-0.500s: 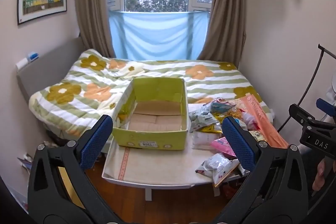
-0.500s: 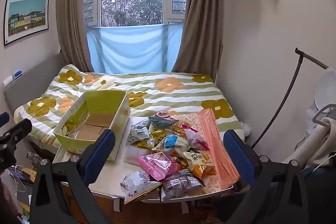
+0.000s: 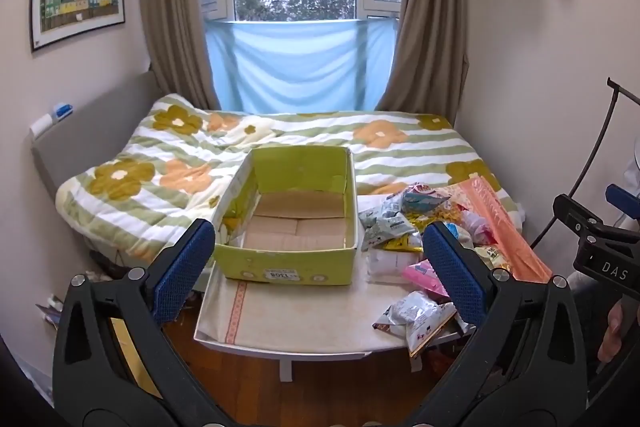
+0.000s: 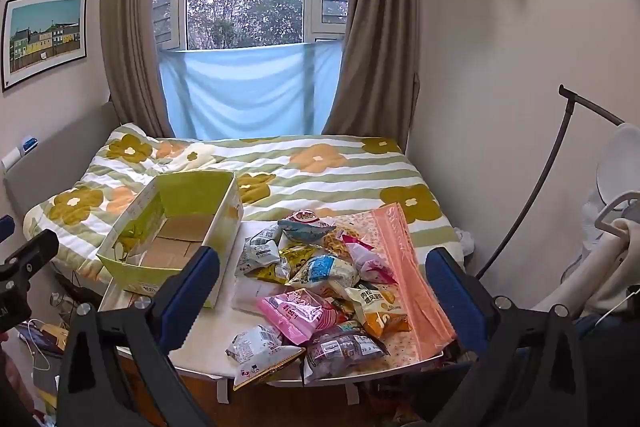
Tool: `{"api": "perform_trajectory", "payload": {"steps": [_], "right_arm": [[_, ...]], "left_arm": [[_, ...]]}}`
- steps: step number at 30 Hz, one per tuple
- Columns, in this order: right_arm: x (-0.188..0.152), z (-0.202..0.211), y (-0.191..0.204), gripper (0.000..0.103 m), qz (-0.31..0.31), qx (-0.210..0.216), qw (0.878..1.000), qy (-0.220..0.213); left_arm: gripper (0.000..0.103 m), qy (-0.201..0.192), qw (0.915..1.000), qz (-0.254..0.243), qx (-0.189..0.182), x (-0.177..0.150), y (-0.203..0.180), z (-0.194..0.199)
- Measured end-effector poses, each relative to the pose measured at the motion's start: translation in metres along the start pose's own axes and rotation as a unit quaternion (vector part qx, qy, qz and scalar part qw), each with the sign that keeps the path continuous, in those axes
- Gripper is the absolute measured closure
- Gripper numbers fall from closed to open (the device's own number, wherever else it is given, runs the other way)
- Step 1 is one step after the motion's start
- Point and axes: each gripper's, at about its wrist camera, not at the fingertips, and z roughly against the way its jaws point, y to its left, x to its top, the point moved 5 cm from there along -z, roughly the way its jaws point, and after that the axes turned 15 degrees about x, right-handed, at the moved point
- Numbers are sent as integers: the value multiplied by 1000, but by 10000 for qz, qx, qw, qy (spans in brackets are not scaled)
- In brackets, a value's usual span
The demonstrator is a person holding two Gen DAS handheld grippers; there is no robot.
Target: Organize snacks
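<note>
An open green cardboard box [image 3: 288, 263] stands on the left of a small white table [image 3: 304, 311]; it also shows in the right wrist view [image 4: 132, 269], with only cardboard flaps inside. A pile of snack bags [image 4: 320, 271] lies on the table's right half, seen in the left wrist view [image 3: 404, 223] too, with a pink bag [image 4: 298, 311] and a white bag [image 4: 256, 345] at the front. My left gripper [image 3: 318, 267] is open and empty, held back from the table before the box. My right gripper [image 4: 322, 287] is open and empty, above the table's near edge.
A bed with a flowered quilt [image 3: 280, 139] lies behind the table. A pink zip bag [image 4: 404, 267] lies along the pile's right side. A dark curved stand [image 4: 556, 163] and a white fan [image 4: 618, 163] stand at the right. Wood floor [image 3: 320, 379] lies below the table.
Both views are almost the same as before; the grippers have barely shifted and stay open.
</note>
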Motion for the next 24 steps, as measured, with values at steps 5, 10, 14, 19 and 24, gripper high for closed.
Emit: {"api": "perform_trajectory", "payload": {"steps": [5, 10, 14, 19, 24], "right_arm": [[3, 0, -3, 0, 2, -1, 10000, -14], [3, -3, -2, 0, 32, -8, 10000, 15], [4, -4, -1, 0, 42, 18, 10000, 5], [4, -5, 1, 0, 41, 28, 10000, 1], [4, -6, 1, 0, 36, 37, 10000, 0]], "left_arm": [[0, -8, 10000, 1, -1, 1, -1, 1], [0, -14, 10000, -22, -5, 2, -2, 0], [0, -8, 10000, -47, 0, 3, -4, -2], [0, -13, 10000, -40, 19, 4, -4, -3], [0, 9, 10000, -38, 6, 3, -5, -4]]}}
